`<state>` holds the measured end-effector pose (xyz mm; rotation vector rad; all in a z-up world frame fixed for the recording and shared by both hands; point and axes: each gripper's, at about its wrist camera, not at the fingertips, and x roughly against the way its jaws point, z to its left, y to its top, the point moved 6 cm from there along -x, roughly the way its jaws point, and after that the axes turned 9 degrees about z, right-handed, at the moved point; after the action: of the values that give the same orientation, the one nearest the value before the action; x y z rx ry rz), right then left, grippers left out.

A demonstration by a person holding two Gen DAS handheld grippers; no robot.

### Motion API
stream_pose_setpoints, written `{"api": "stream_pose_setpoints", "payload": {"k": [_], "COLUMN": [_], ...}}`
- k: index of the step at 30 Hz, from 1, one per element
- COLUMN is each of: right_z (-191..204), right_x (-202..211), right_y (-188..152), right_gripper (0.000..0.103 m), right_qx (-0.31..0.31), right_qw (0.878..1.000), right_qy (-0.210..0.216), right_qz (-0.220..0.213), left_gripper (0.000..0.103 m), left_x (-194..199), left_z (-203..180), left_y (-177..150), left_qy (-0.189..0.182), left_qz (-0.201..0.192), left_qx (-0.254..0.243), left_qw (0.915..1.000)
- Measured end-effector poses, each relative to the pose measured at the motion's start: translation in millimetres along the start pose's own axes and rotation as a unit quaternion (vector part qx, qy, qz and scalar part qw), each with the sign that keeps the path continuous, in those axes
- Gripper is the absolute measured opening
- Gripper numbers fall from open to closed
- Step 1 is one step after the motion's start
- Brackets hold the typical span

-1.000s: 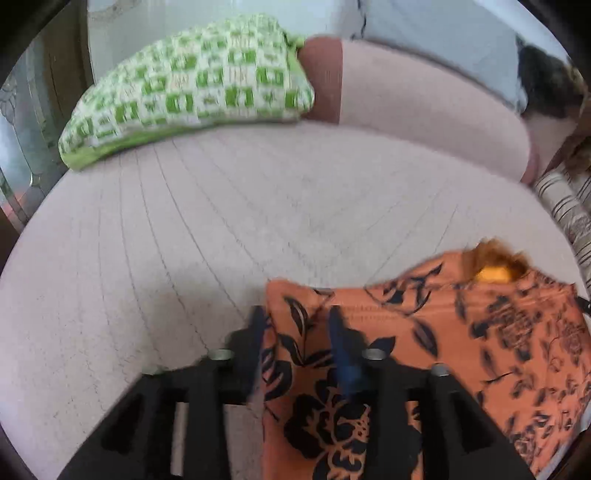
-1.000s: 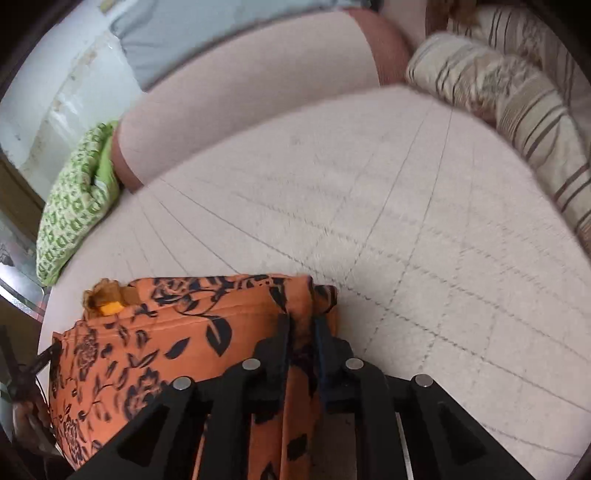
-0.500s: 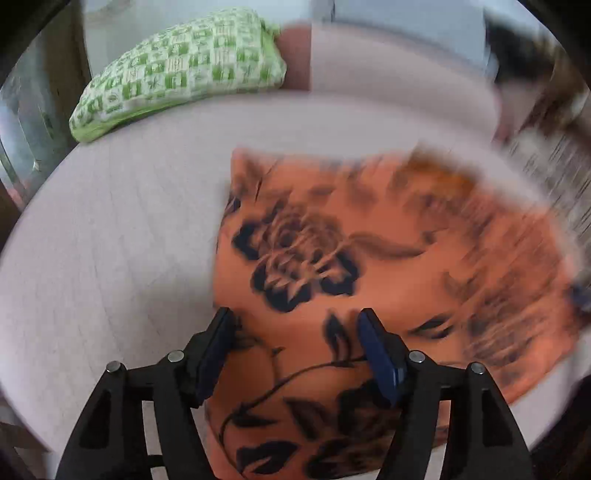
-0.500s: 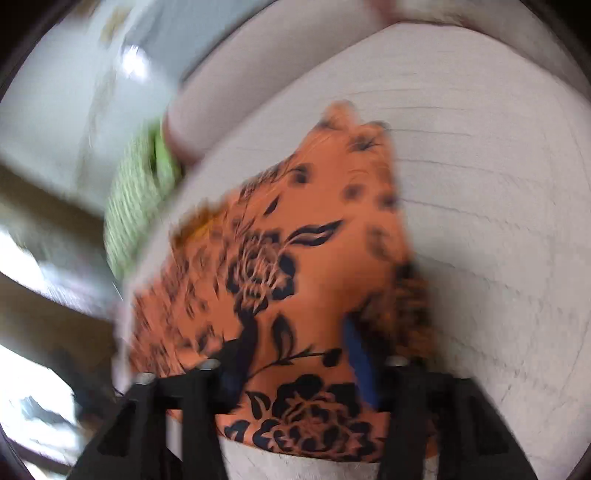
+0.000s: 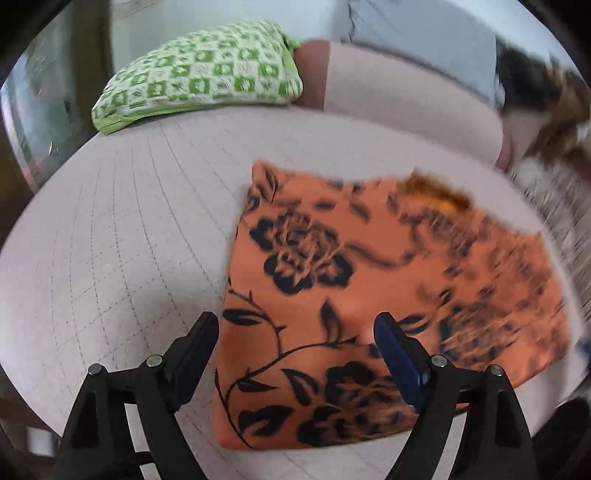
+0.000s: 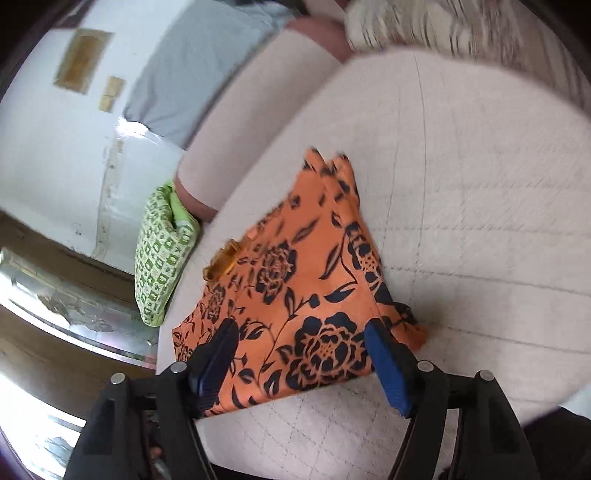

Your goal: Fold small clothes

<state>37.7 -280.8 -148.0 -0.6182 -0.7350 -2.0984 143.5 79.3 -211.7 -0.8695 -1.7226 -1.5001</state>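
An orange garment with black flower print [image 5: 369, 280] lies folded and flat on the pale quilted bed [image 5: 140, 229]. It also shows in the right wrist view [image 6: 295, 295], with a yellow-orange trim [image 6: 221, 262] sticking out at its far left edge. My left gripper [image 5: 295, 332] is open and empty, raised above the garment's near left part. My right gripper [image 6: 299, 339] is open and empty, raised above the garment's near edge.
A green checked pillow [image 5: 199, 81] lies at the far left of the bed, also in the right wrist view [image 6: 162, 254]. A pink bolster [image 5: 406, 96] runs along the back. A striped cushion [image 6: 443, 26] sits at the far right. The bed's near edge [image 6: 332, 435] is close.
Both grippers let go of the garment's corners, opened wide and pulled back upward. The garment now lies folded on the bed.
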Motion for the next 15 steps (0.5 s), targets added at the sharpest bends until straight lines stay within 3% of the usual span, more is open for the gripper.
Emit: {"api": "stream_pose_setpoints", "payload": {"k": [1, 3, 5, 7, 10, 11, 15], "right_z": [-1, -18, -25, -26, -23, -26, -34], "right_x": [6, 5, -7, -17, -36, -44, -53], "right_y": [-9, -28, -42, -50, -47, -47, -42], "right_gripper": [0.077, 0.077, 0.077, 0.077, 0.077, 0.077, 0.078], "right_qx": [0.002, -0.053, -0.106, -0.127, -0.152, -0.178, -0.247], "right_qw": [1.0, 0.998, 0.992, 0.988, 0.983, 0.98, 0.965], "right_qy": [-0.001, 0.007, 0.053, 0.069, 0.085, 0.069, 0.087], "right_qz": [-0.001, 0.025, 0.045, 0.058, 0.053, 0.054, 0.025], "left_gripper": [0.086, 0.086, 0.086, 0.086, 0.086, 0.086, 0.086], "left_x": [8, 28, 34, 33, 26, 22, 9], "left_z": [-1, -10, -25, -44, -65, -71, -86], "left_y": [1, 5, 9, 9, 5, 4, 6], "left_qy": [-0.003, -0.011, -0.021, -0.033, -0.04, -0.04, -0.037], "left_qz": [-0.011, -0.045, -0.053, -0.05, -0.041, -0.037, -0.036], "left_qx": [0.002, 0.001, -0.006, -0.016, -0.031, -0.036, -0.047], "left_qw": [0.9999, 0.9989, 0.9983, 0.9981, 0.9979, 0.9979, 0.9976]}}
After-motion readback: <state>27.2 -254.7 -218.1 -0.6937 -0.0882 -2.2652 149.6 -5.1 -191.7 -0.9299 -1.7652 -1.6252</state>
